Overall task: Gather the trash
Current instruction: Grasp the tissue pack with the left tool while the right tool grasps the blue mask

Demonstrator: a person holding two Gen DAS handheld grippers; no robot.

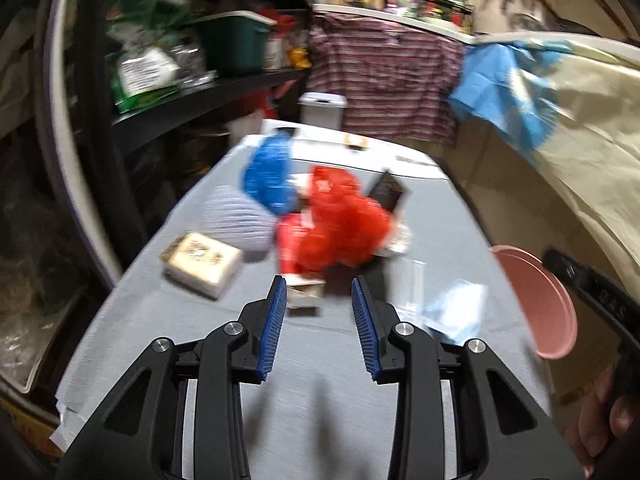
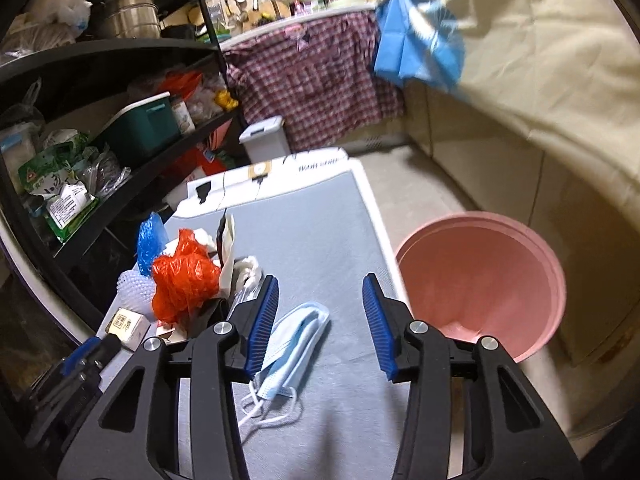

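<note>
Both grippers hover over the grey table top, jaws apart, nothing held: left gripper faces a red plastic bag with a blue bag and small carton near it. Right gripper straddles a blue face mask lying flat. Pink bin stands just beside the table's right edge.

I am seeing a crumpled red plastic bag lying just ahead of my left gripper, a blue bag lying beyond it, and a folded pale-blue face mask resting flat between my right gripper fingers, untouched.
</note>
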